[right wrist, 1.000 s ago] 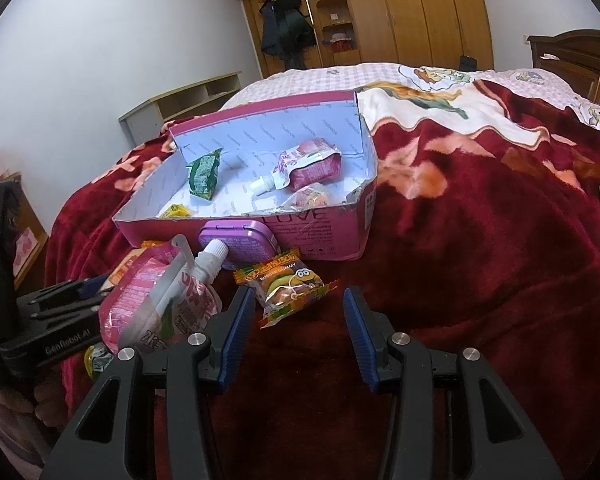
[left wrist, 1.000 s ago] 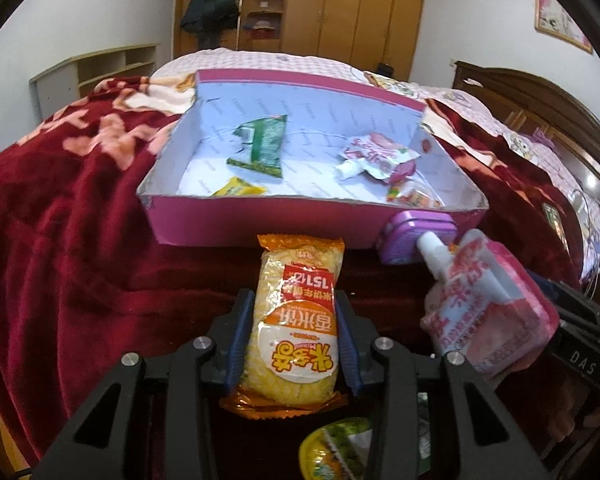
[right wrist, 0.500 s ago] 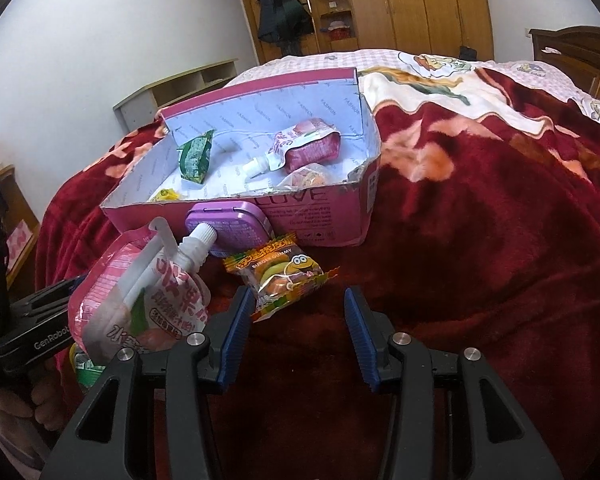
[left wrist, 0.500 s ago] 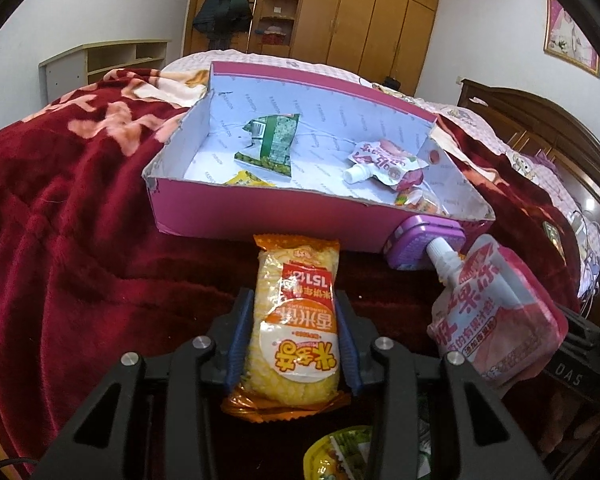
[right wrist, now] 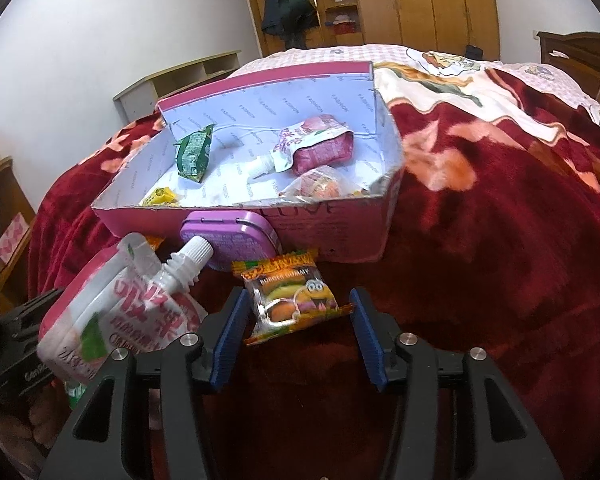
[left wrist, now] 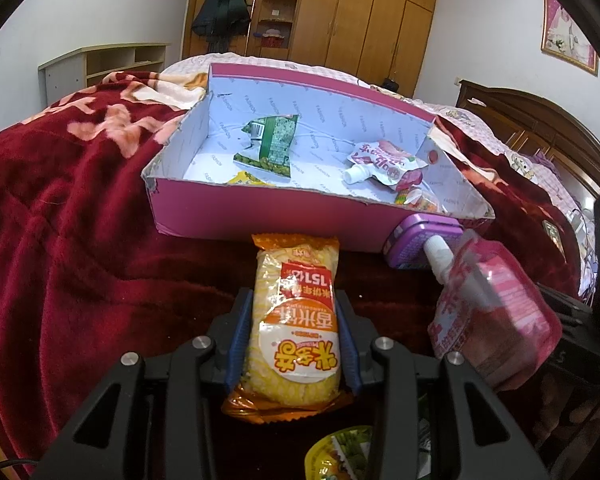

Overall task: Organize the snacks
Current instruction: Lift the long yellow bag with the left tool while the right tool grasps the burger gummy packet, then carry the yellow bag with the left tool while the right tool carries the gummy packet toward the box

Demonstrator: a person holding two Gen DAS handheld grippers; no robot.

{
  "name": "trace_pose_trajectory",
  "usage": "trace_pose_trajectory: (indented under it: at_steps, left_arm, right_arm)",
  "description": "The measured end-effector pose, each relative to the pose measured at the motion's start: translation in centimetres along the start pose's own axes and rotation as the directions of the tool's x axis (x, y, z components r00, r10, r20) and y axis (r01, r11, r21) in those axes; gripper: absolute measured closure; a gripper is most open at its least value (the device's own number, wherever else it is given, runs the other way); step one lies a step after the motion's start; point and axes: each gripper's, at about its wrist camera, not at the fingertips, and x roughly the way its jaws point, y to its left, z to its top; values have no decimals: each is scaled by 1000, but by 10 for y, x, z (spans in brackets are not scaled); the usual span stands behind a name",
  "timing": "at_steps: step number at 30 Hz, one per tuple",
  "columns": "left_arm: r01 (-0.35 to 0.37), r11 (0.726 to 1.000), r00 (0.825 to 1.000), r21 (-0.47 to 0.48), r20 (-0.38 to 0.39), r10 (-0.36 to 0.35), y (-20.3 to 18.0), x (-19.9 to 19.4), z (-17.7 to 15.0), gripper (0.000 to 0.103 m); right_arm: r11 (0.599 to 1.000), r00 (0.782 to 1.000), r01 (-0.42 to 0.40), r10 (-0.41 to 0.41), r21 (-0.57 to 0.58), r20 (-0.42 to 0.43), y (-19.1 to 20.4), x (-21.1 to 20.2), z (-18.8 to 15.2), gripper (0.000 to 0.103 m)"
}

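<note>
Straddling the gummy packet [right wrist: 296, 306], my right gripper [right wrist: 298, 334] has just been widening, pads clear; packet at twelve o'clock, long axis crosswise. My left gripper [left wrist: 294, 344] pinches the rice cracker pack [left wrist: 294, 320].

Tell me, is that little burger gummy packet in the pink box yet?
Not yet. The gummy packet lies on the red blanket in front of the pink box, between the right gripper's open jaws.

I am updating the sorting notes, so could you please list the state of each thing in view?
Left gripper: shut on the rice cracker pack.
Right gripper: open, jaws just widened, astride the burger gummy packet, pads not pressing.
Pink box: open, partly filled.
Purple tin: closed.
Near jelly pouch: capped, outside the box.
</note>
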Motion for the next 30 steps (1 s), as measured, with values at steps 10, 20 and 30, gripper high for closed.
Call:
trace_pose_trajectory:
  at_steps: [10,20,30]
  left_arm:
    - [4,1000,1000,-3,7,-4,0,-2,0,63]
    - [18,1000,1000,-25,6,-18,2,-9,1,63]
    - [23,999,1000,-42,17,-23,7,-26,-1,64]
  right_arm:
    - [1000,1000,-8,8,22,14,-3,2,-8,54]
    - [998,998,-56,54,42,39,-1,-9,-14,54]
    - [996,996,-82,80,36,49,7,-20,-21,54]
